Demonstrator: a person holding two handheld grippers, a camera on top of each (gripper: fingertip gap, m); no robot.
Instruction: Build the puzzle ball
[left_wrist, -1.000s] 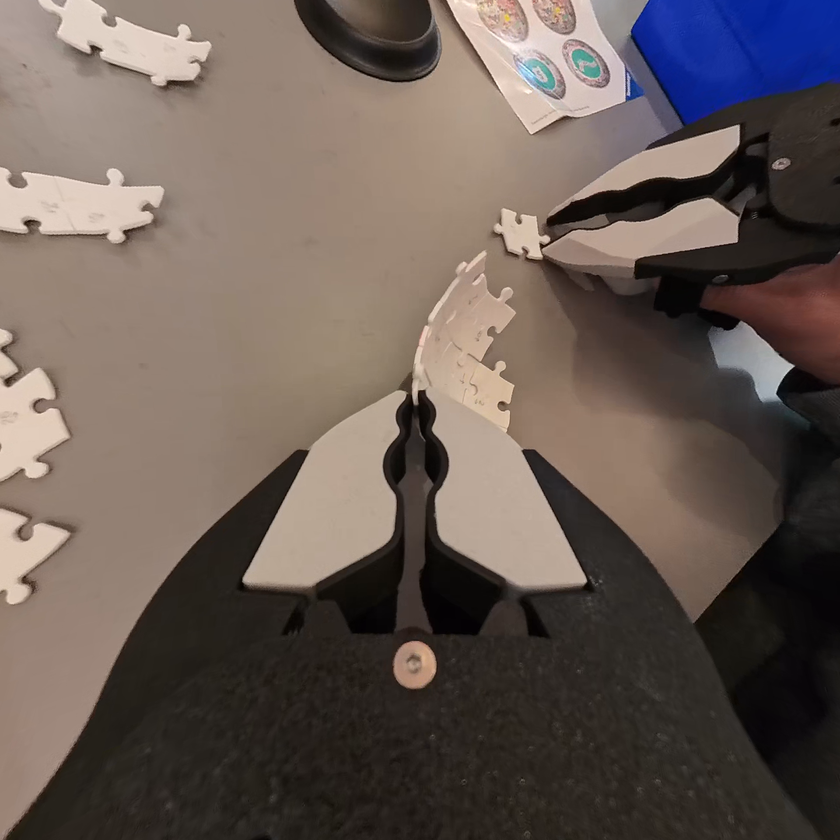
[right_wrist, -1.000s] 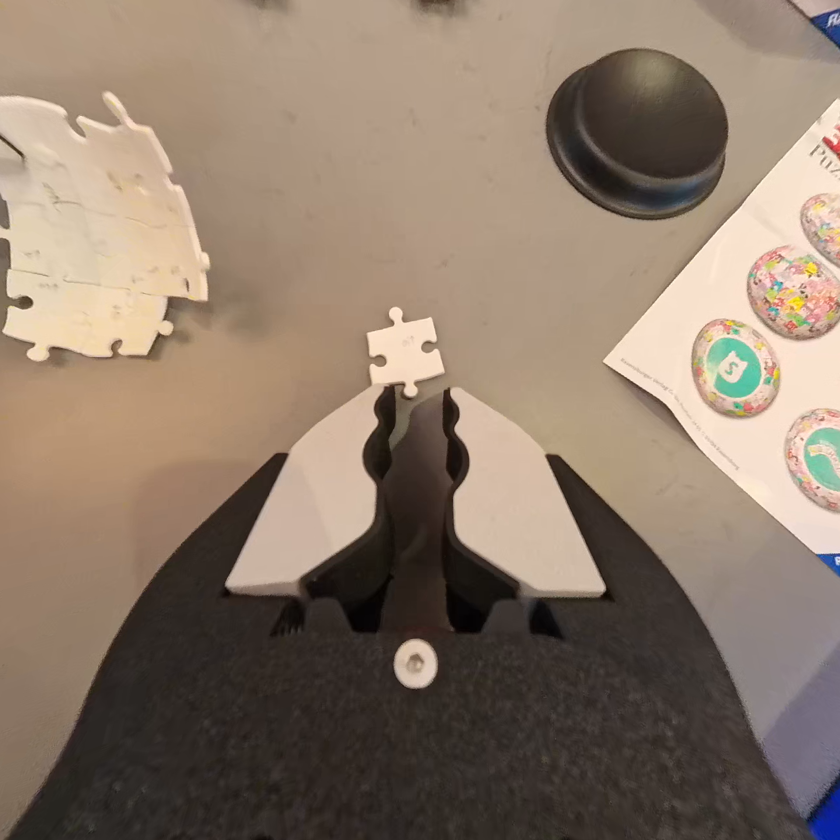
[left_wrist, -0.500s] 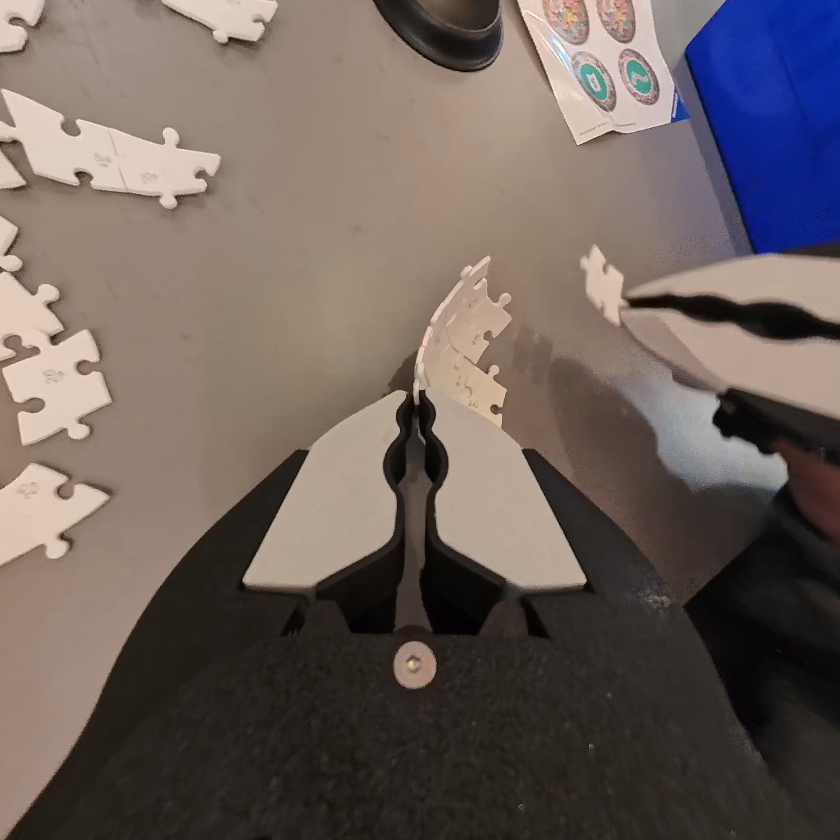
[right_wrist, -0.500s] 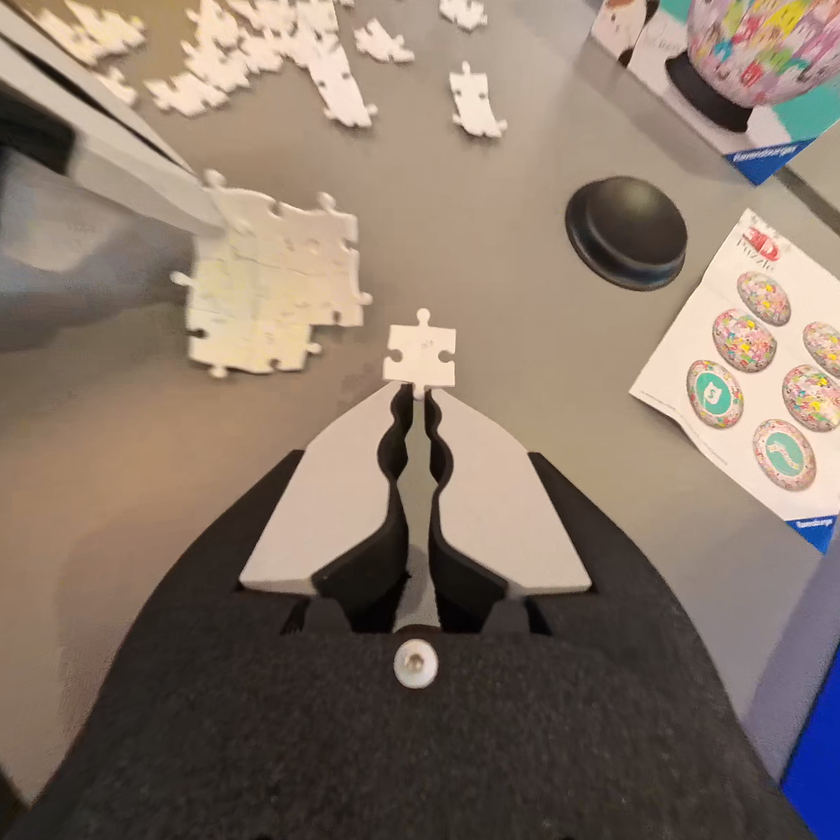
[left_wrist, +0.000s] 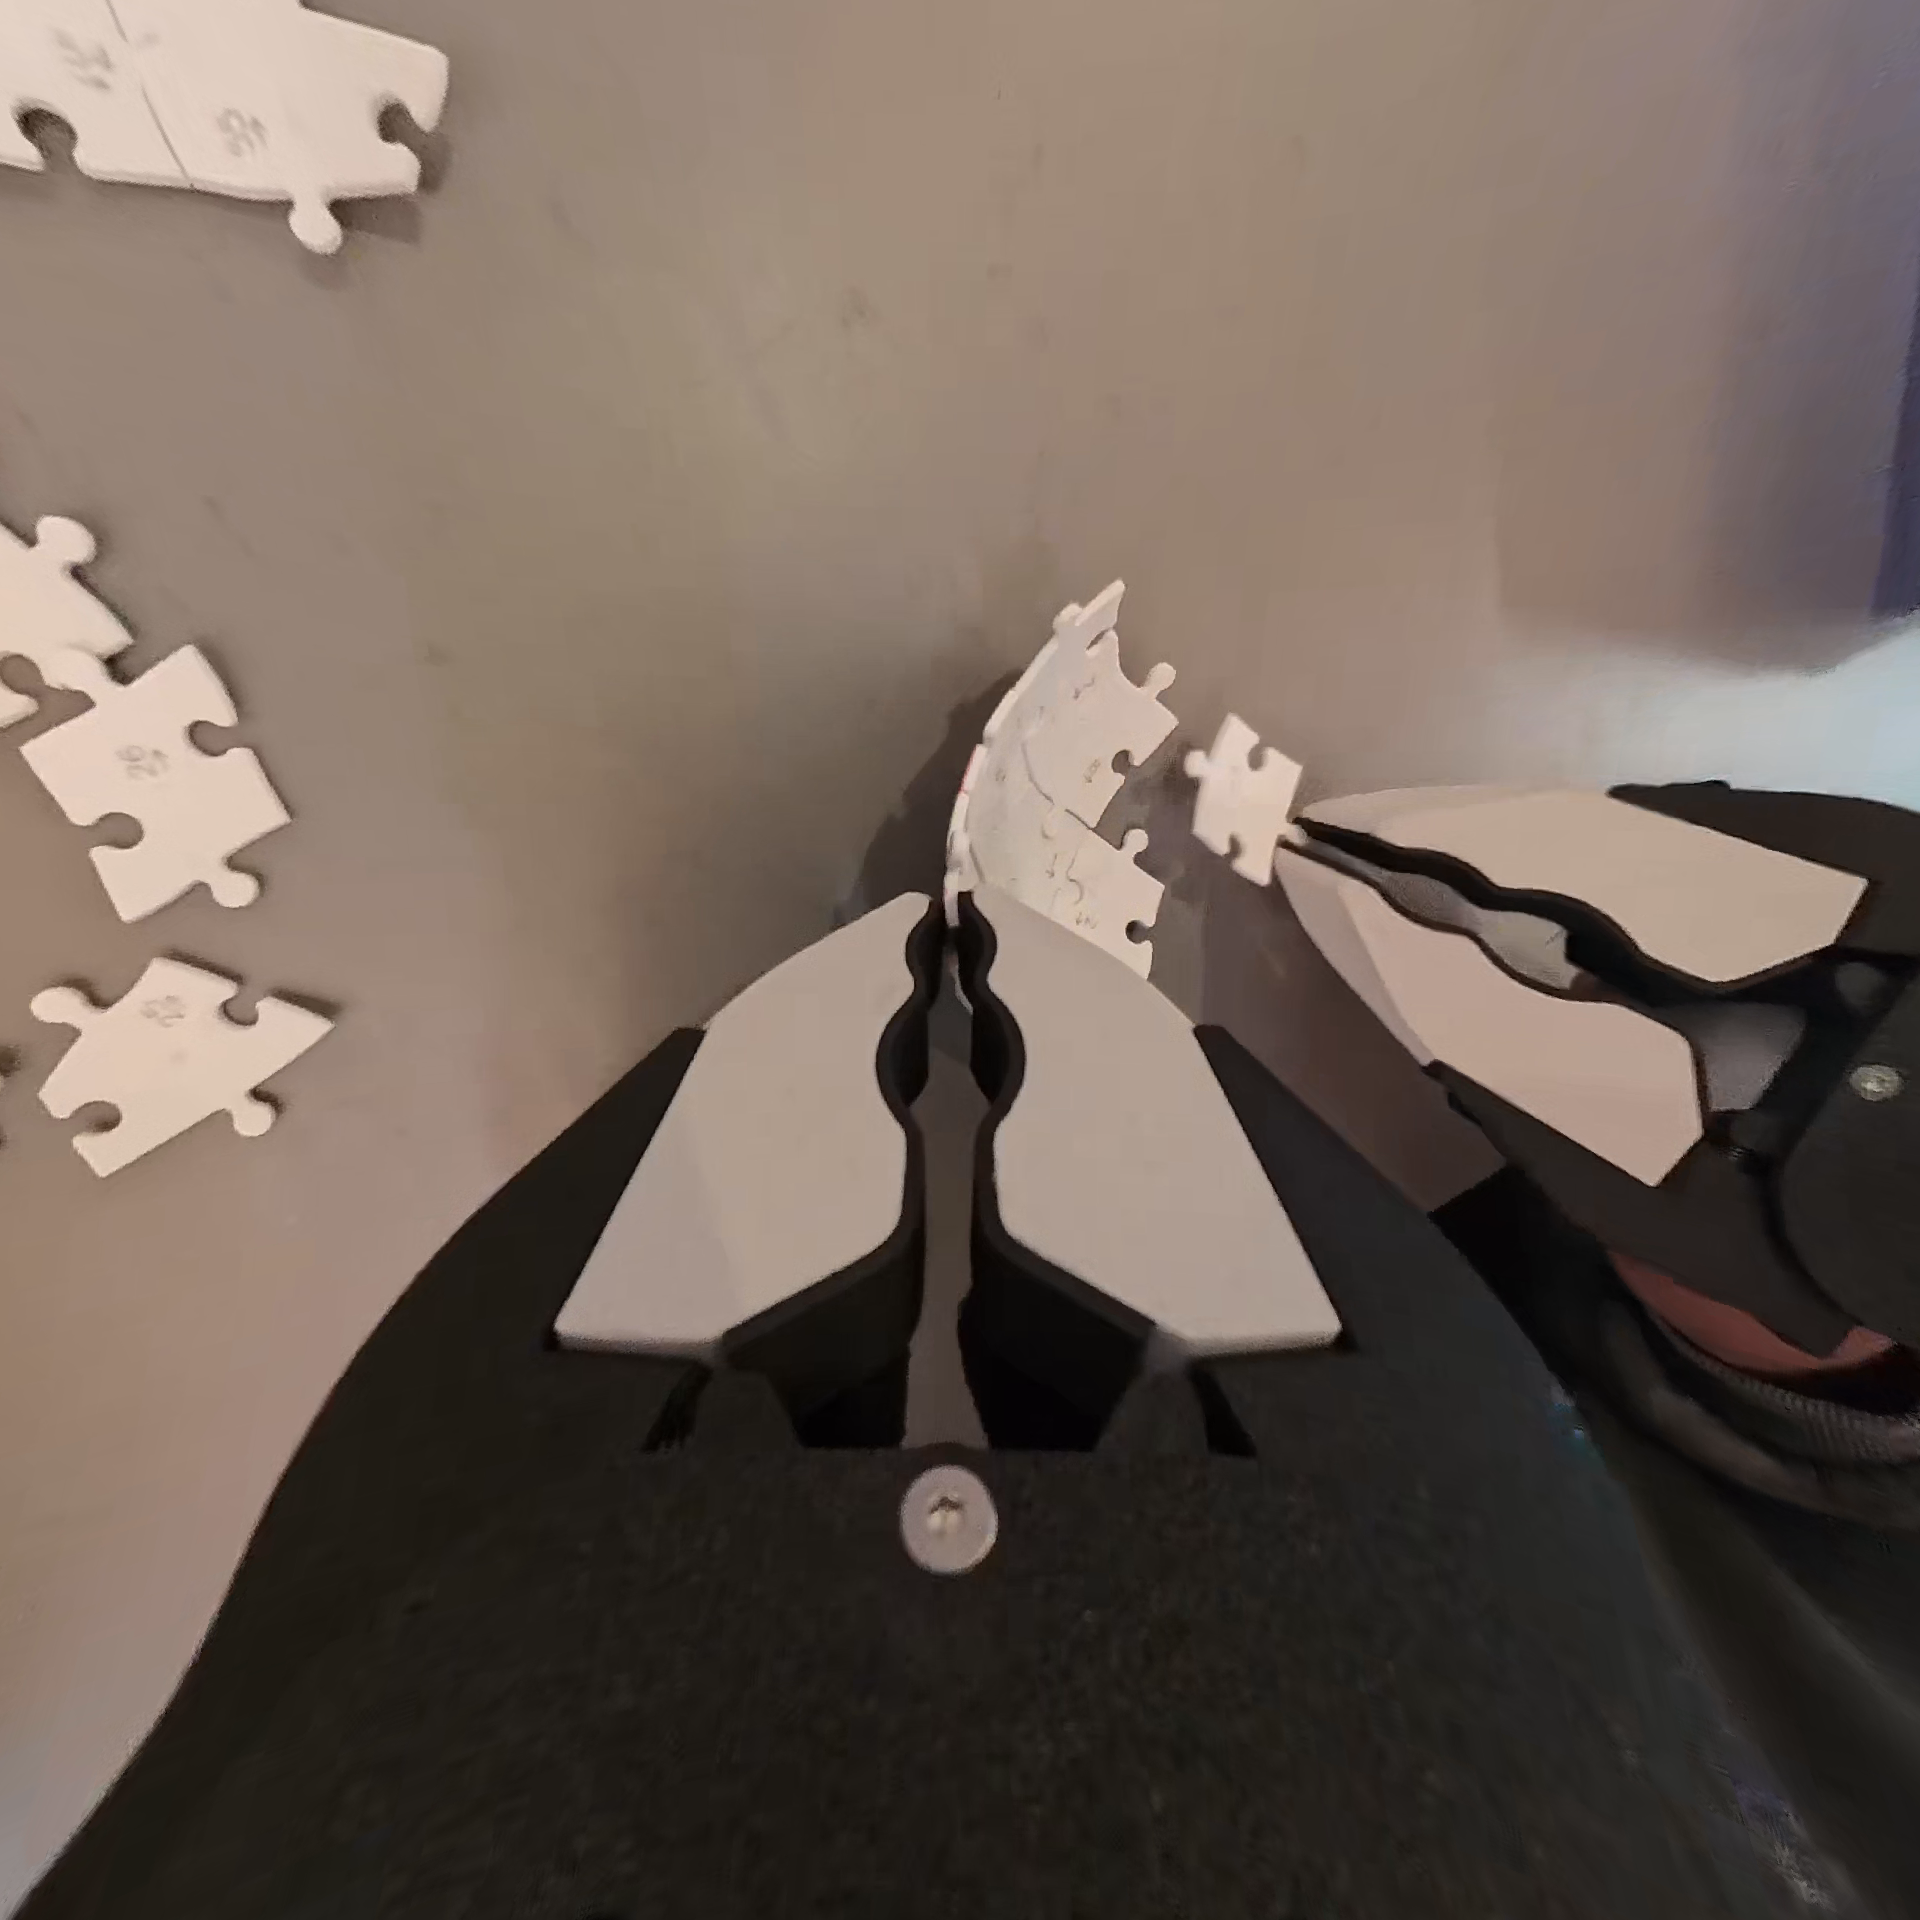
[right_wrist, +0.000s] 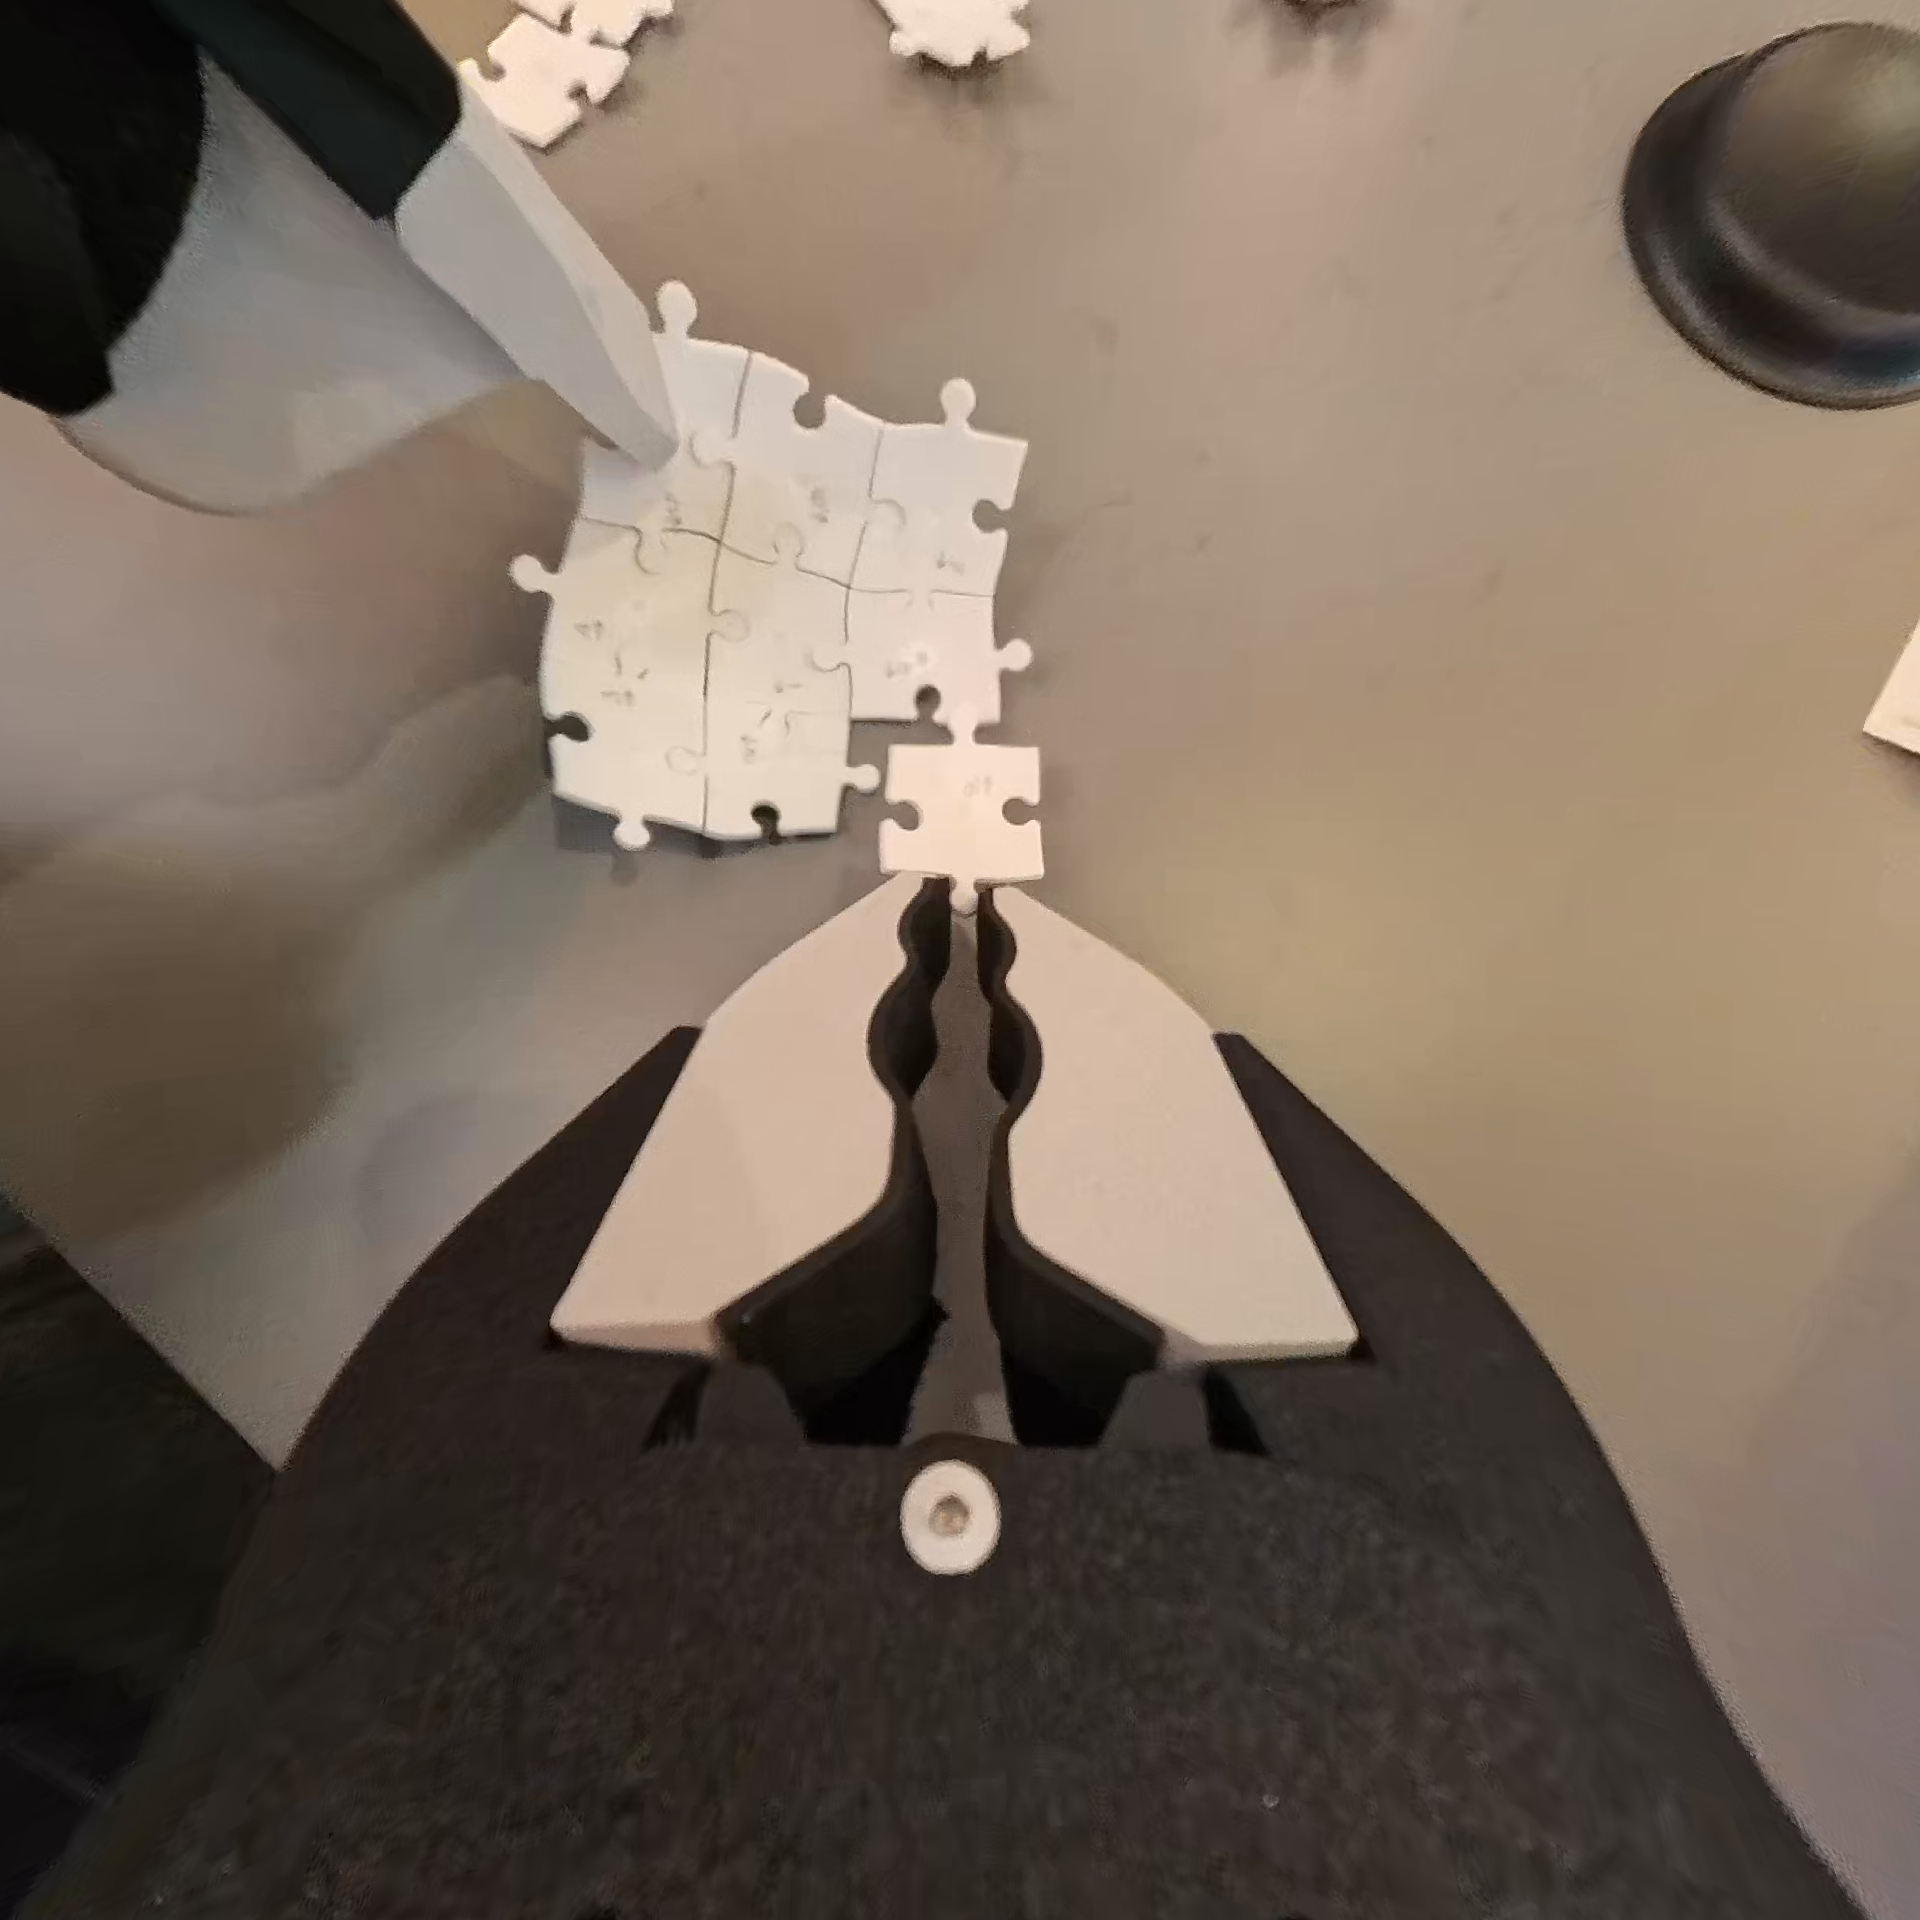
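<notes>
The left gripper (left_wrist: 951, 914) has its fingers pinching one edge of the curved panel (right_wrist: 779, 613) of joined white pieces, holding it above the grey bench (right_wrist: 1351, 623). The right gripper (right_wrist: 961, 899) has its fingers pressed on the bottom tab of a single piece (right_wrist: 961, 795), which sits just beside the panel's near right corner, its top tab close under the notch in the panel's near edge; whether they touch cannot be told.

To seat it well, the single piece probably needs to tilt to match the panel's curve first, then slide its tab straight into the notch while the left gripper braces against the push. The thin grip on one tab could let the piece pivot, so gentle pressure seems wise. Loose pieces (left_wrist: 156, 779) lie at the left, and a black stand (right_wrist: 1787, 208) at the far right.
</notes>
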